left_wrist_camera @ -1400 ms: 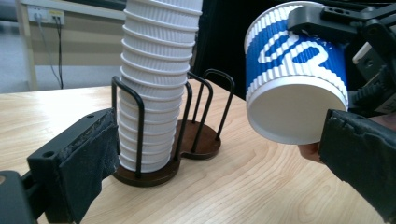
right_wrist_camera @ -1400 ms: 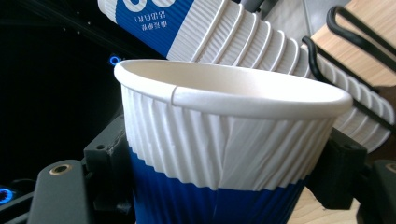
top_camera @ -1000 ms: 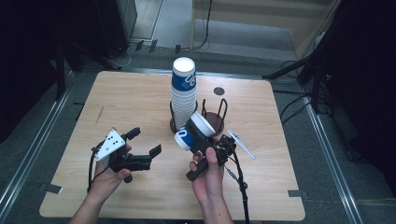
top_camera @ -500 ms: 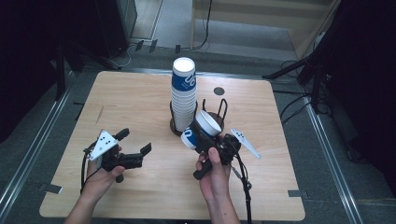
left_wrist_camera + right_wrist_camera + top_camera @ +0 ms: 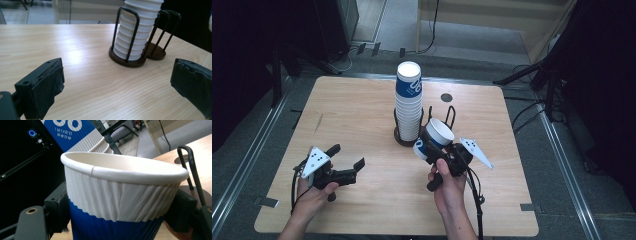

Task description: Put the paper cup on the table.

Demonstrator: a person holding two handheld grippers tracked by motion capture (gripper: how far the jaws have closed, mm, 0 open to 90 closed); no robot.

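Right gripper (image 5: 438,150): jaws closed on a single paper cup (image 5: 120,200), one black pad pressed to each side of the ribbed wall, at about the line where white band meets blue; cup tilted, open mouth turned up and away from the hand, clear of the table (image 5: 362,100).

Handling, judged: cup light, thin-walled, easily crushed or ovalled; ribbing gives the pads purchase, so slip is unlikely; best hold is the present one, across the mid-wall under the rolled rim, with light pressure only; the rim is the stiffest part, the lower wall the softest.

Beyond the right jaws: empty wire holder (image 5: 447,117) just behind the cup; cup stack (image 5: 408,102), tall, white and blue, standing in its own wire holder (image 5: 126,37) beside it.

Left gripper (image 5: 343,162): jaws wide apart, nothing between them; bare table under the gap; the cup stack ahead and well apart; the held cup off to the far side of the stack.
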